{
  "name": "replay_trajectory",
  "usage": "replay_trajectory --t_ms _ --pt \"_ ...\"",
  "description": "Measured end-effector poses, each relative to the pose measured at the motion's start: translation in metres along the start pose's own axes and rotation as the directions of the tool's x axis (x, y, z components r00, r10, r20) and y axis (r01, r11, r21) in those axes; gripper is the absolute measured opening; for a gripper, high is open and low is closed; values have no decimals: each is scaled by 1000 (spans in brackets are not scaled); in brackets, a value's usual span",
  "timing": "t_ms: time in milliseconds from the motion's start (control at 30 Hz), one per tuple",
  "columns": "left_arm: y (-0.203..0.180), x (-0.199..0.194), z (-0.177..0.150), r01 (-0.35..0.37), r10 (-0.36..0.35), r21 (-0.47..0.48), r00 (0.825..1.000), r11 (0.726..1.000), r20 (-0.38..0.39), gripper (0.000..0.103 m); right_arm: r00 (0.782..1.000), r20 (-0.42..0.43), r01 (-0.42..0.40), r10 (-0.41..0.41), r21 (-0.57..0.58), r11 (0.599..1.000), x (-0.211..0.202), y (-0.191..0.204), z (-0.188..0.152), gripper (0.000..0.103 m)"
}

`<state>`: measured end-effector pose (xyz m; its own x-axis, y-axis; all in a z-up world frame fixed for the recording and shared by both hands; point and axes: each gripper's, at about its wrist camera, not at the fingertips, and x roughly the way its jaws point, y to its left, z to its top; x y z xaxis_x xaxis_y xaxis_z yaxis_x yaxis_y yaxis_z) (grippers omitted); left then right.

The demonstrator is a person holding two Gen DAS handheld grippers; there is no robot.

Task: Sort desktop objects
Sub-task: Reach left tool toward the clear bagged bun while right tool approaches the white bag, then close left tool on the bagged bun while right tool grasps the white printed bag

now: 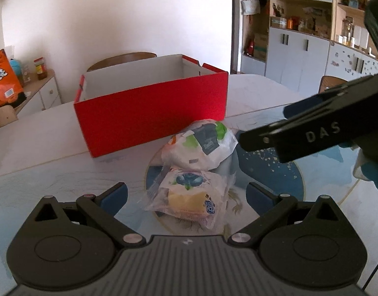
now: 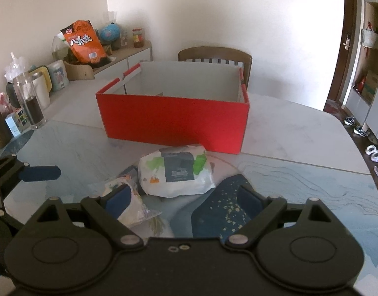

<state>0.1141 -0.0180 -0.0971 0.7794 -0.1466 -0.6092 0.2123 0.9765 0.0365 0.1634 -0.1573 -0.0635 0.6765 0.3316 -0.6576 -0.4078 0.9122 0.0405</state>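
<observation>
A clear packet of blueberry bread [image 1: 189, 197] lies on the glass table top between the fingers of my open left gripper [image 1: 186, 196]. Touching its far side is a white packet with green patches and a dark label [image 1: 203, 145]. Behind both stands an open red box [image 1: 152, 113]. My right gripper [image 1: 265, 125] reaches in from the right, beside the white packet. In the right wrist view, my right gripper [image 2: 185, 199] is open just short of the white packet [image 2: 176, 172]. Its left finger partly hides the bread packet [image 2: 129, 204]. The red box [image 2: 174, 123] sits beyond.
A glass bottle of dark liquid [image 2: 31, 103], mugs and small boxes crowd the table's left side. An orange snack bag [image 2: 84, 42] sits on a sideboard. A wooden chair [image 2: 214, 55] stands behind the box. The table edge [image 2: 371, 172] curves away on the right.
</observation>
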Motion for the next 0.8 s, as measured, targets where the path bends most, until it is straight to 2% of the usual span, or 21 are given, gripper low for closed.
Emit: replay_trajectory --t_ms 500,700,800 --pt "13 47 -4 64 -63 10 997 998 -39 103 999 -35 -3 2 -32 999 60 0 14 93" --pt "14 58 -4 100 -98 19 994 995 -55 103 998 -63 2 -2 -4 1000 79 -11 14 91" --pt "13 63 -3 122 -120 25 990 992 -69 103 999 -37 2 -2 22 1000 80 -18 17 89"
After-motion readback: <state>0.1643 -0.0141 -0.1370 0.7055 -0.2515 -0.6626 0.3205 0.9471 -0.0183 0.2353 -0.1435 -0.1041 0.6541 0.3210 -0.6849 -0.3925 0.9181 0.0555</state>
